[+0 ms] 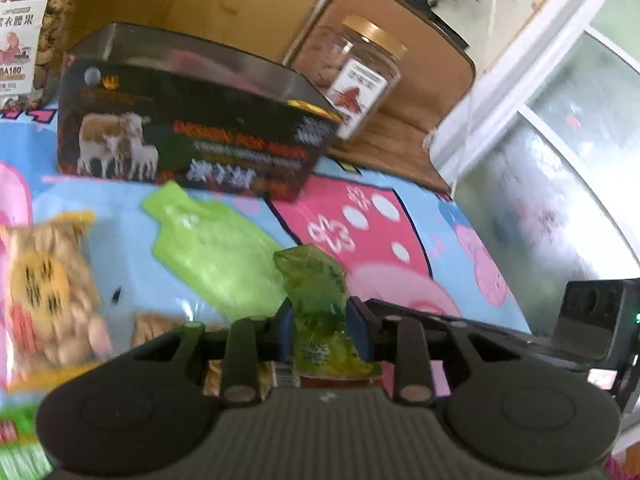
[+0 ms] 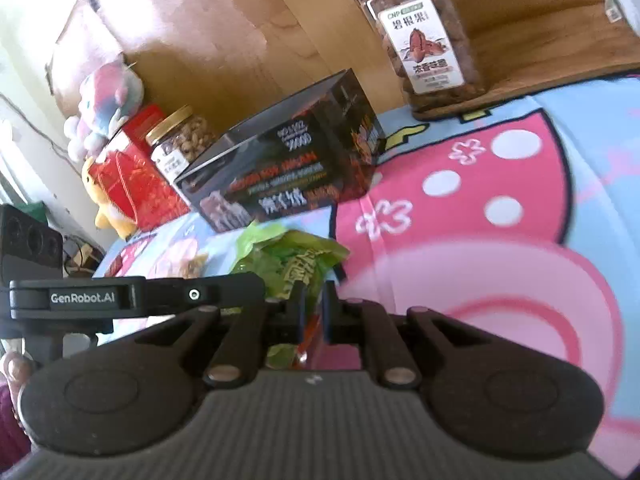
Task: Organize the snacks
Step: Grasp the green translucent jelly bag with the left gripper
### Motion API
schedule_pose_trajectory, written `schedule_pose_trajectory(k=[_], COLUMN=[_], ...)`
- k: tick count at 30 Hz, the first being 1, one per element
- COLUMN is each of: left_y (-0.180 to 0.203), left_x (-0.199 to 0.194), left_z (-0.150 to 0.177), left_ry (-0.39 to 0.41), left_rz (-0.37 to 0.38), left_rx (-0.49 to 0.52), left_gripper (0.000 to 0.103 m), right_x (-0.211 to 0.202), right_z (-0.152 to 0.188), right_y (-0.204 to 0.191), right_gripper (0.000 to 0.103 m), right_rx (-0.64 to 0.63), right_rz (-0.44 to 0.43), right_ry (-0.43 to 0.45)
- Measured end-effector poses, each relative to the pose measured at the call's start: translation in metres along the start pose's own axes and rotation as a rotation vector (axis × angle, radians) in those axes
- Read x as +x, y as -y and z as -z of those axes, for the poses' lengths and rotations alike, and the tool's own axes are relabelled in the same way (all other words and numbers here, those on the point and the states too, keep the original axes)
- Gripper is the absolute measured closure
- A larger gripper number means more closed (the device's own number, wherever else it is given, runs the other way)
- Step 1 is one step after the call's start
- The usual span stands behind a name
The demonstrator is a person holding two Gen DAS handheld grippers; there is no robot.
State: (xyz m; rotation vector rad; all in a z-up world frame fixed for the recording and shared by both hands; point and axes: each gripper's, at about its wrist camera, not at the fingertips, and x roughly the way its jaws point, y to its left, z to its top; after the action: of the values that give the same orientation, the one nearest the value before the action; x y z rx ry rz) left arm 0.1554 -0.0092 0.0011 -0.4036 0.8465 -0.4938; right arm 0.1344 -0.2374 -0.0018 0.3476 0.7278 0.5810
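Note:
My left gripper (image 1: 318,314) is shut on a small green snack packet (image 1: 316,292), held just above the cartoon-print sheet (image 1: 384,240). A light green pouch (image 1: 216,244) lies flat just beyond it. My right gripper (image 2: 312,308) is shut on the edge of a green snack bag (image 2: 296,264). A black box with sheep pictures (image 1: 188,132) stands behind the pouches; it also shows in the right wrist view (image 2: 280,172). A clear bag of biscuits (image 1: 52,284) lies at the left.
A jar of pecans with a gold lid (image 1: 352,80) (image 2: 424,40) stands on a brown mat at the back. A jar of cashews (image 1: 36,36) (image 2: 180,140), a red box (image 2: 136,176) and plush toys (image 2: 104,100) stand left of the black box. A window (image 1: 560,160) is at the right.

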Motion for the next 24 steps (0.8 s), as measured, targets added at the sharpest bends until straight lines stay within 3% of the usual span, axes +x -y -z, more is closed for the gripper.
schedule_pose_trajectory(k=[5, 7, 8, 9, 15, 19, 24], left_y=[0.002, -0.003, -0.004, -0.005, 0.006, 0.026, 0.059], left_x=[-0.003, -0.006, -0.006, -0.007, -0.006, -0.006, 0.003], left_z=[0.006, 0.005, 0.004, 0.004, 0.007, 0.012, 0.025], left_ry=[-0.021, -0.034, -0.037, -0.038, -0.046, -0.066, -0.098], left_rz=[0.037, 0.051, 0.062, 0.074, 0.068, 0.087, 0.056], left_rx=[-0.042, -0.095, -0.114, -0.125, -0.120, -0.069, 0.076], left_gripper=[0.077, 0.080, 0.085, 0.087, 0.087, 0.086, 0.082], right_x=[-0.023, -0.033, -0.039, -0.042, -0.027, -0.016, -0.036], right_z=[0.008, 0.013, 0.017, 0.022, 0.048, 0.043, 0.046], right_y=[0.006, 0.000, -0.005, -0.011, -0.034, -0.025, -0.012], right_gripper=[0.087, 0.076, 0.061, 0.053, 0.050, 0.050, 0.051], right_rx=[0.001, -0.053, -0.098, -0.140, -0.356, -0.343, -0.329], right_rz=[0.000, 0.024, 0.033, 0.034, 0.099, 0.134, 0.150], right_ry=[0.050, 0.099, 0.120, 0.128, 0.079, 0.065, 0.094])
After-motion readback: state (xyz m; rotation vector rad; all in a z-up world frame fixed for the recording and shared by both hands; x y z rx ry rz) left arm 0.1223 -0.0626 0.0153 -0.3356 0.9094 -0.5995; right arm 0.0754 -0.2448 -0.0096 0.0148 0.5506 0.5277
